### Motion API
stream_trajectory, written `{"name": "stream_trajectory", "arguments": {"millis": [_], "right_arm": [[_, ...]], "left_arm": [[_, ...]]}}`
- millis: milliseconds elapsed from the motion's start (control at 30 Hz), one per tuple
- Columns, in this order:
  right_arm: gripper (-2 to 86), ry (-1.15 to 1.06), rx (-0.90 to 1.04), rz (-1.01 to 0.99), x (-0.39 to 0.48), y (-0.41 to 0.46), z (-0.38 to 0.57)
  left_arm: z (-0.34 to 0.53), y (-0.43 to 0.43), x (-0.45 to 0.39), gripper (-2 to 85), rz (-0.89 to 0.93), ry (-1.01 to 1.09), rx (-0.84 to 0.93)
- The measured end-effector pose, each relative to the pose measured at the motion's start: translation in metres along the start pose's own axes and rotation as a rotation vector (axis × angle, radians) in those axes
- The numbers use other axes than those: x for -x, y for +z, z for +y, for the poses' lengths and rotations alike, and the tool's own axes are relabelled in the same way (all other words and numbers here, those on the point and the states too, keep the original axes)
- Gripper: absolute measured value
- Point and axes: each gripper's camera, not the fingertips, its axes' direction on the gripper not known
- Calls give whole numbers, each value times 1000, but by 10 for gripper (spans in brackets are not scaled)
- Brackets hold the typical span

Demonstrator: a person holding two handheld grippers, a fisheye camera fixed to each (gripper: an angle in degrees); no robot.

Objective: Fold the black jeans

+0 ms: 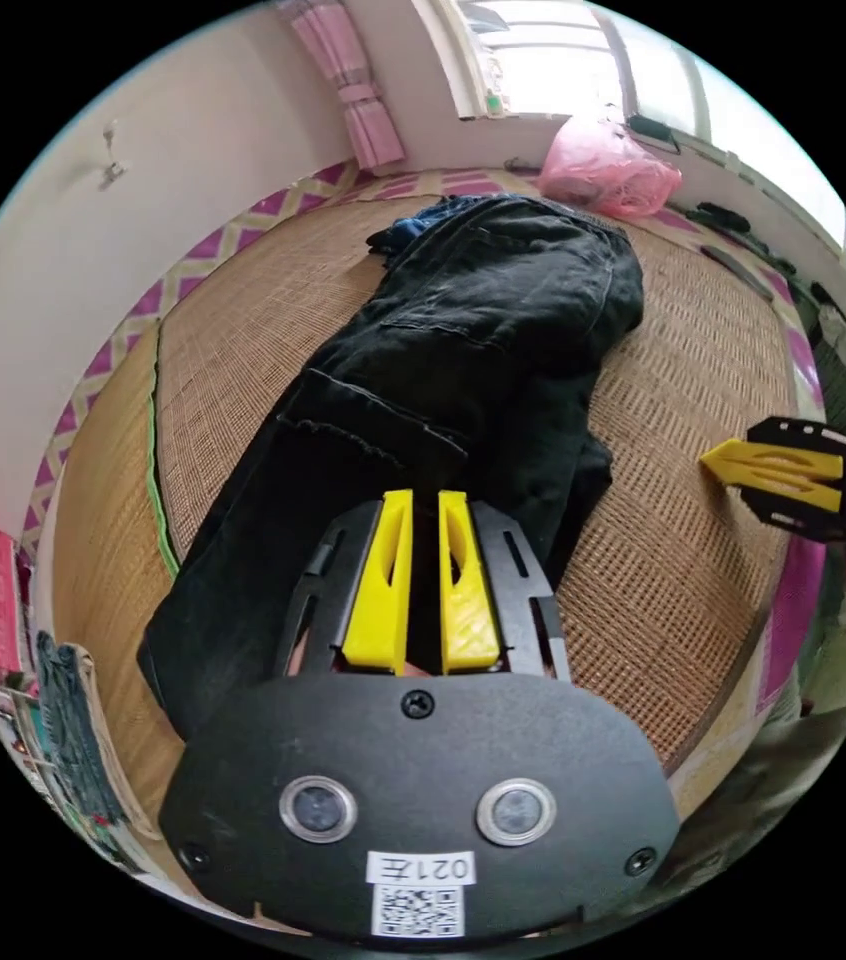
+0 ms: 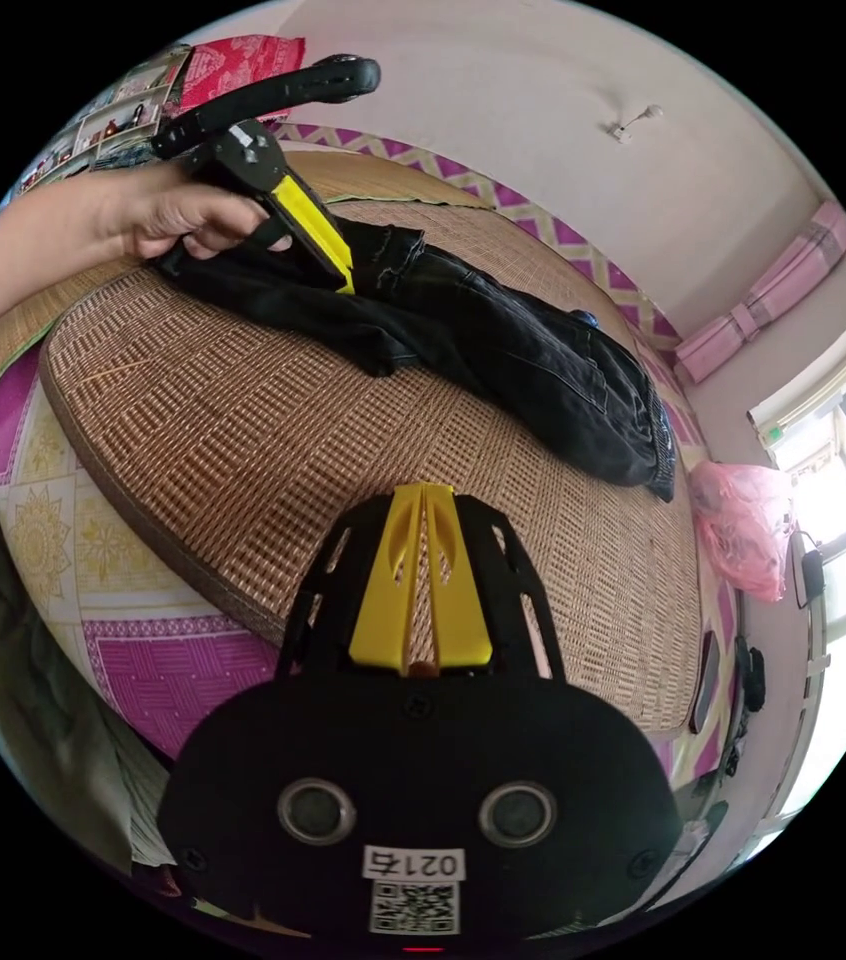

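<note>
The black jeans (image 1: 463, 330) are lying along the woven mat (image 1: 703, 560) at frame centre. The left tongs (image 1: 425, 495) are pinching the jeans' cloth between nearly closed jaws. At lower centre of the right gripper view, the right tongs (image 2: 424, 490) are hovering pressed together over bare mat, holding nothing.

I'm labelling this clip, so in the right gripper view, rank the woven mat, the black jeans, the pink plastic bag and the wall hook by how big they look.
1. woven mat
2. black jeans
3. pink plastic bag
4. wall hook
This is apparent size only; the fisheye shrinks things near the edge, like the bag.
</note>
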Motion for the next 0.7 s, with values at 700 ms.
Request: {"name": "stream_trajectory", "arguments": {"millis": [700], "right_arm": [[-8, 8, 4, -12, 17, 54, 52]], "left_arm": [[650, -323, 557, -2, 78, -1150, -514]]}}
